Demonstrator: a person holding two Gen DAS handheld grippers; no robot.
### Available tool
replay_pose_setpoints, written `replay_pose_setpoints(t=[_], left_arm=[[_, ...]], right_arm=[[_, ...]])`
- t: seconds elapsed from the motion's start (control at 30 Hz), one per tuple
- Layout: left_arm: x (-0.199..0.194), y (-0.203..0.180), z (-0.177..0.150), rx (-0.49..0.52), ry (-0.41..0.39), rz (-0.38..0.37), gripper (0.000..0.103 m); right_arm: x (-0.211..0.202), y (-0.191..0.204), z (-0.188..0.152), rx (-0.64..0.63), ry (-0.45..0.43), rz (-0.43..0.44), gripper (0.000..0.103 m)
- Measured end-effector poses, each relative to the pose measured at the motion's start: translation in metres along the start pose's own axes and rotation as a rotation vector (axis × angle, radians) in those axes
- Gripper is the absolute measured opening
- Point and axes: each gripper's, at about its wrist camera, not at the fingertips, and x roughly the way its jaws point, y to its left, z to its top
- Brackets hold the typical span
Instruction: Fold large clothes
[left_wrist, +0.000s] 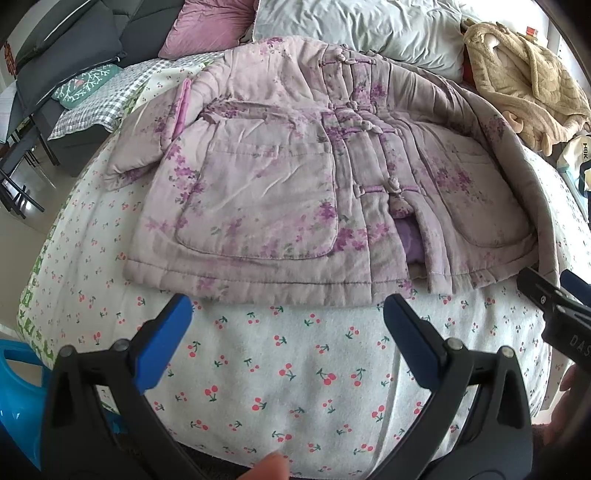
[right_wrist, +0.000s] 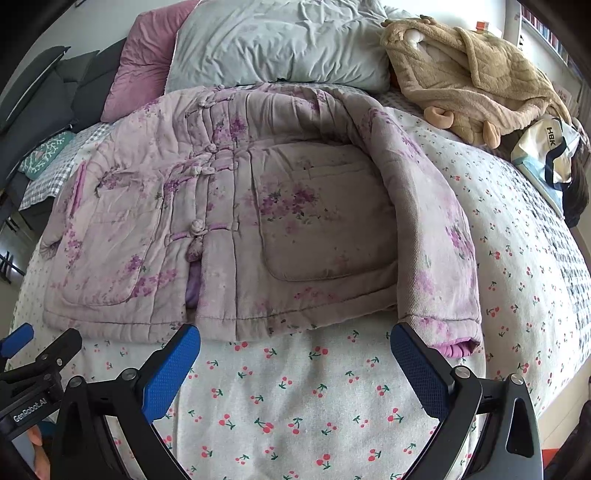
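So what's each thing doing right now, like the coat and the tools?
Padded jacket: flat on the bed, front up, knot buttons fastened, bottom slit gaping.
Right sleeve: folded down along the body.
Left sleeve: sticking out sideways.
Left tool: open, empty.
Right tool: open, empty.
Beige fleece: crumpled.

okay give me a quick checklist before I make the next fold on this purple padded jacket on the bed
1. Left gripper open, nothing in it: ok.
2. Right gripper open, nothing in it: ok.
3. Jacket lying front up on the cherry-print sheet, knot buttons fastened: ok.
4. Right sleeve folded onto the body: not ok; it runs down the jacket's edge, cuff past the hem.
5. Left sleeve folded in: not ok, it sticks out sideways.
6. Room around the jacket: ok; the beige fleece blanket and grey pillow lie apart from it.
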Motion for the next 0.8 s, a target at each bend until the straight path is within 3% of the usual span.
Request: replay_pose_setpoints(t=[0.8], left_arm=[[0.000,0.012,0.006,-0.030,0.011,-0.003,0.103]], right_arm=[[0.003,-0.001,0.001,0.005,0.018,0.000,0.103]])
